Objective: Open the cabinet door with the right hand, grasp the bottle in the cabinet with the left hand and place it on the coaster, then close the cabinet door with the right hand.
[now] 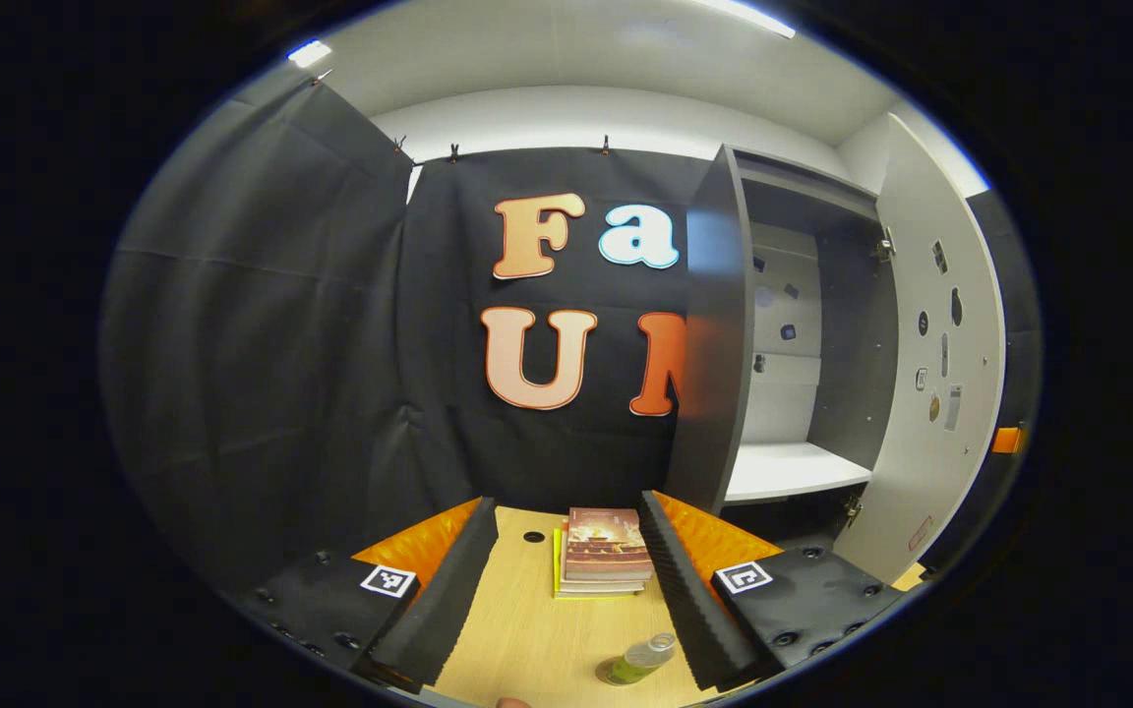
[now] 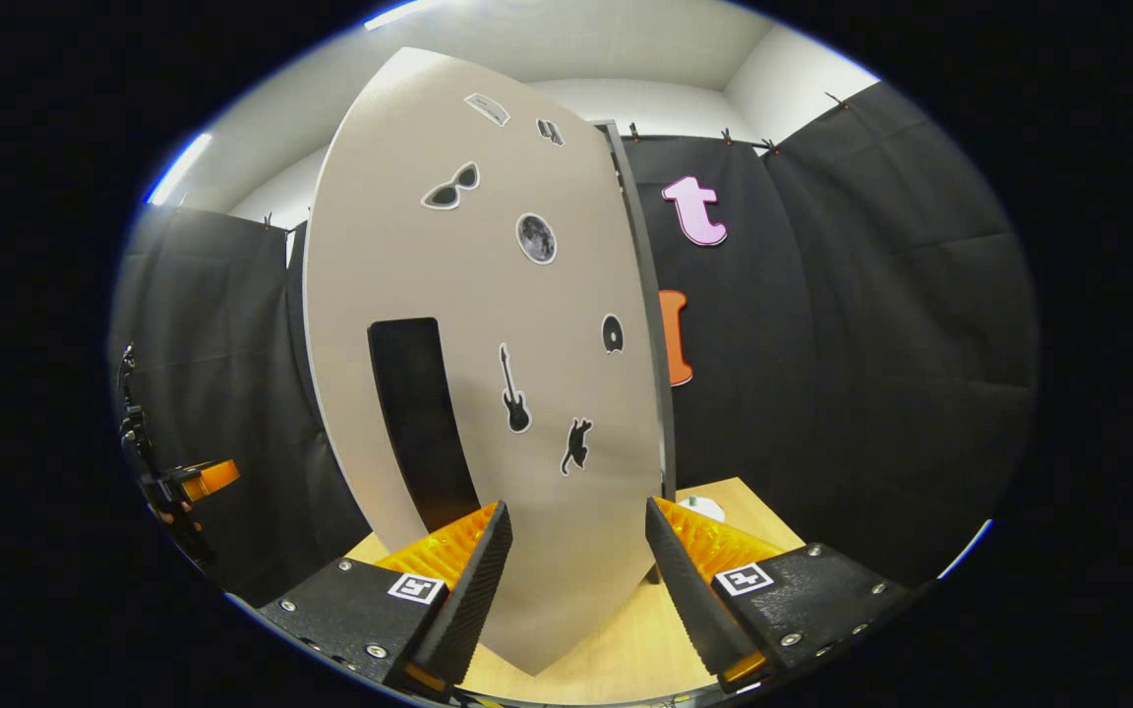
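Note:
In the left gripper view the grey cabinet (image 1: 714, 334) stands open at the right, its pale door (image 1: 940, 374) swung wide and its white shelf (image 1: 793, 470) bare. A small clear bottle (image 1: 647, 654) of greenish liquid stands on the wooden table (image 1: 527, 629) on what looks like a green coaster (image 1: 614, 676), low between my fingers and near the right one. My left gripper (image 1: 568, 506) is open above the table, holding nothing. In the right gripper view my right gripper (image 2: 576, 509) is open just in front of the door's (image 2: 488, 374) outer face, beside its black handle slot (image 2: 419, 413).
A stack of books (image 1: 606, 551) lies on the table ahead of the bottle, next to a dark cable hole (image 1: 533, 537). A small white round thing (image 2: 702, 507) sits on the table right of the door. The other gripper (image 2: 178, 482) shows at the far left.

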Demonstrator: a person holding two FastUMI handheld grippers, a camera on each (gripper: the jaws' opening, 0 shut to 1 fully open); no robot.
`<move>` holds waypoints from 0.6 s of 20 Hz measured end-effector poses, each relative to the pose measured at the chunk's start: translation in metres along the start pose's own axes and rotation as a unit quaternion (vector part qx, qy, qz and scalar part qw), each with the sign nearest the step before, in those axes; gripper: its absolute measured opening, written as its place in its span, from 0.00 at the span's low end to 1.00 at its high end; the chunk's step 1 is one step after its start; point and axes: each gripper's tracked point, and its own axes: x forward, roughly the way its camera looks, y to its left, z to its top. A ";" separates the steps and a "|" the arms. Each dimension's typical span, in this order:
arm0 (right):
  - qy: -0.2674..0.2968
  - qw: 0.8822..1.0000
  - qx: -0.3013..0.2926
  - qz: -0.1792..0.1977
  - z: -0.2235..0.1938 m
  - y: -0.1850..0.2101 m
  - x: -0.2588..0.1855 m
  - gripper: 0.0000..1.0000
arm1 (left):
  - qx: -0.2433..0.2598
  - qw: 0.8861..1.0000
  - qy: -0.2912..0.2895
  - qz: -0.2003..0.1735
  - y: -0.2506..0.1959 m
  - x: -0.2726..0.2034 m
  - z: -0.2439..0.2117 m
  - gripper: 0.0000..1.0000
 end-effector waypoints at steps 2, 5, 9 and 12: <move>0.002 1.000 0.012 0.006 -0.005 0.014 0.010 0.95 | 0.000 1.000 -0.002 0.000 0.008 0.004 0.001 0.95; 0.004 0.999 0.026 0.025 -0.008 0.032 0.025 0.88 | -0.004 1.000 -0.002 0.005 0.023 0.012 0.002 0.95; 0.004 0.999 0.024 0.042 -0.009 0.062 0.043 0.89 | -0.005 1.000 0.000 0.015 0.039 0.016 -0.001 0.95; 0.001 0.998 0.022 0.065 -0.002 0.071 0.041 0.89 | -0.003 1.000 0.004 0.022 0.049 0.021 -0.005 0.94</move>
